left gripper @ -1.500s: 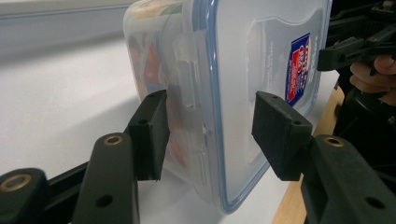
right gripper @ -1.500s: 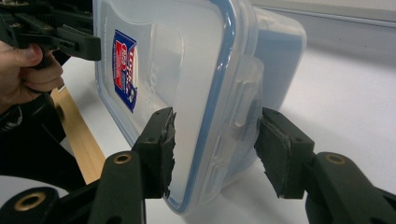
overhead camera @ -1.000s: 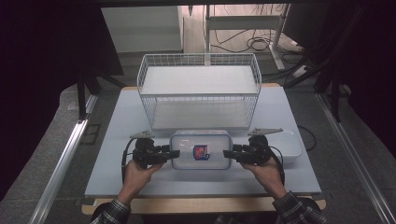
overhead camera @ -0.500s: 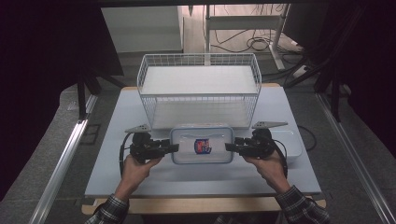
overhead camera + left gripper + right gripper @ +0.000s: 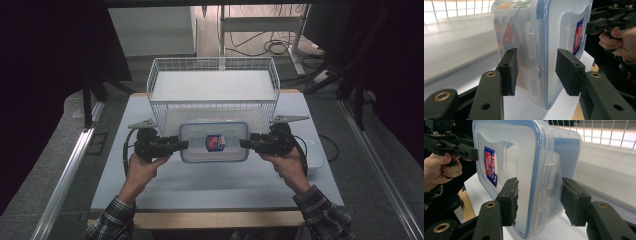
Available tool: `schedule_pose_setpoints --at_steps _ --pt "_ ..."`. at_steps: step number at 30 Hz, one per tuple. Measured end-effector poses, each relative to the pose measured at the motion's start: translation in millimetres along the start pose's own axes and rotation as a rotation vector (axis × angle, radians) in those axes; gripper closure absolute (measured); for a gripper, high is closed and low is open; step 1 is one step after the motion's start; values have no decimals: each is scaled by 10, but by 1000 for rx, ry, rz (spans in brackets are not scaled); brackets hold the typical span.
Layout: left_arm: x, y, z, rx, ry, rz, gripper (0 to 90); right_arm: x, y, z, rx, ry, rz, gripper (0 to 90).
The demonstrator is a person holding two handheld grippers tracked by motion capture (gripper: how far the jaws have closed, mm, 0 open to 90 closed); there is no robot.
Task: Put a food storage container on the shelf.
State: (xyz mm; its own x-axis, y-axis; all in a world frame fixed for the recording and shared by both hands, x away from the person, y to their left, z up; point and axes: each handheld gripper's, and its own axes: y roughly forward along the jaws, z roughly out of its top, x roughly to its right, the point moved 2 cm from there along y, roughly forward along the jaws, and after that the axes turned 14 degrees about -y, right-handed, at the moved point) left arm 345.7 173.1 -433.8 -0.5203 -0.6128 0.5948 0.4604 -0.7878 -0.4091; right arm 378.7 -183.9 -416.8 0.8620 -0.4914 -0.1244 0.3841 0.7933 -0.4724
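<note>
Looking at the lid of the plastic box [image 5: 214, 142], one sees a small sticker [image 5: 215, 142] in red, blue and white; its writing is too small and blurred to read in any view.

The box is clear, with a blue-edged lid, and it sits between the two tongs, just in front of the white wire basket [image 5: 214, 90], over the pale table [image 5: 210, 185]. I cannot tell if its bottom touches the table.

The left gripper [image 5: 181, 144] reaches the left short end of the box, and the right gripper [image 5: 246, 143] reaches the right short end. In the left gripper view, the jaws of the left gripper [image 5: 536, 68] stand apart on both sides of the lid's clasp, one above the lid and one below the body, with a gap to the plastic on each side. In the right gripper view, the right gripper [image 5: 539, 195] has its jaws around the other clasp in the same way; they are very near the plastic, but I cannot tell if they press it.

The left hand [image 5: 142, 167] and the right hand [image 5: 285, 165] come from the bottom edge, forearms in checked sleeves [image 5: 320, 215], both tools pointing inward toward each other at the same level.
</note>
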Motion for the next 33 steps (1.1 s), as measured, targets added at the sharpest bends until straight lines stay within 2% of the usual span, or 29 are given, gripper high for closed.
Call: schedule_pose_setpoints --at_steps 14,27,33 --pt "144 -87 377 27 32 20 531 112 -75 388 45 -13 -13 495" --pt "230 -157 782 60 41 19 531 234 -140 791 79 -29 -25 494" --pt "268 -176 1019 68 50 23 530 323 -165 981 96 -29 -32 493"
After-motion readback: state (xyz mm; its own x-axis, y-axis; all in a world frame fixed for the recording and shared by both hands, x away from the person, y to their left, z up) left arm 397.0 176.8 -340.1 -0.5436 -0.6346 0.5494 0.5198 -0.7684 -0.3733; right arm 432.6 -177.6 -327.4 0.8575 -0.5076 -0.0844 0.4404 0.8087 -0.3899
